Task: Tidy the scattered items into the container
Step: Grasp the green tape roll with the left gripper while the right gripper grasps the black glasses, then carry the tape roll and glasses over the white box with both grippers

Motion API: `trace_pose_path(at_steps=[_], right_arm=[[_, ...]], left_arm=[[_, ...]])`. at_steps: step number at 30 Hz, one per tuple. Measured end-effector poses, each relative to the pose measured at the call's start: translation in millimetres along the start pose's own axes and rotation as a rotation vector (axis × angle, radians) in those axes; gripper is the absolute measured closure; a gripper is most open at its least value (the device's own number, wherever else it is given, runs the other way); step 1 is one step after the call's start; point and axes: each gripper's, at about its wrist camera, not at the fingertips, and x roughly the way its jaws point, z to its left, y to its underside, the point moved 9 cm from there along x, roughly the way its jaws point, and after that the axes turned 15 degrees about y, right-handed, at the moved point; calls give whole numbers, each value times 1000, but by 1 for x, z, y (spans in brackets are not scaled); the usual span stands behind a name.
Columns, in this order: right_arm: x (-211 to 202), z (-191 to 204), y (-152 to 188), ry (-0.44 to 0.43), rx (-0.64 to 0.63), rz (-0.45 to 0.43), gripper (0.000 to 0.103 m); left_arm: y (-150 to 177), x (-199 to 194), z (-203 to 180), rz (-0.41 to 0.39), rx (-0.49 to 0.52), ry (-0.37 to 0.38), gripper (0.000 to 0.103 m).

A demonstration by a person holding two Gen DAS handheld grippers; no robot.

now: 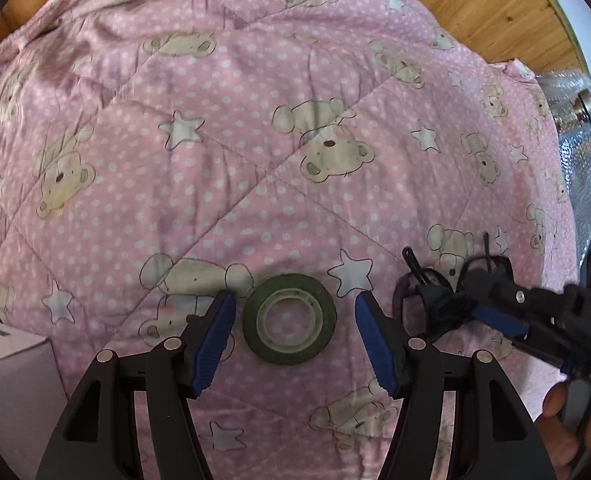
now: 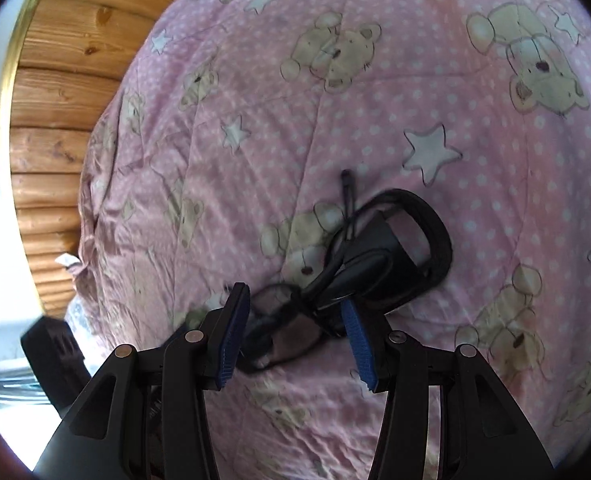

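Note:
A dark green roll of tape [image 1: 289, 318] lies flat on the pink teddy-bear quilt [image 1: 255, 140]. My left gripper [image 1: 294, 308] is open, with one blue-padded finger on each side of the roll and a small gap on both sides. To its right lies a black bundle of cable and strap [image 1: 427, 296]. In the right wrist view that bundle [image 2: 375, 248] stretches away from my right gripper [image 2: 295, 304], which is open, and the bundle's near end sits between the fingertips. From the left wrist view, the right gripper [image 1: 483, 300] reaches in from the right, held by a hand [image 1: 563, 420].
The corner of a pale box [image 1: 11, 368] shows at the lower left. Bubble wrap with a metal part [image 1: 575, 120] lies past the quilt's right edge. Wooden planks [image 2: 55, 100] run along the quilt's far side. A black object [image 2: 51, 352] sits at the lower left.

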Motion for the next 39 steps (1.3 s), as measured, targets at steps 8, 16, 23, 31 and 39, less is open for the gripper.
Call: trace_pose_path(at_steps=[8, 16, 23, 31, 39], right_arm=[[-3, 4, -4, 30, -82, -46, 82], [-21, 18, 9, 25, -151, -83, 85], [-42, 27, 25, 7, -187, -99, 85], [-69, 39, 55, -1, -250, -113, 85], [-85, 49, 101, 7, -327, -108, 85]], left_arm=[[11, -23, 6, -63, -21, 30, 55], [14, -57, -8, -107, -33, 71, 55], [19, -77, -20, -134, -22, 90, 55], [38, -115, -27, -179, -22, 100, 55], [64, -151, -27, -226, -37, 105, 55]])
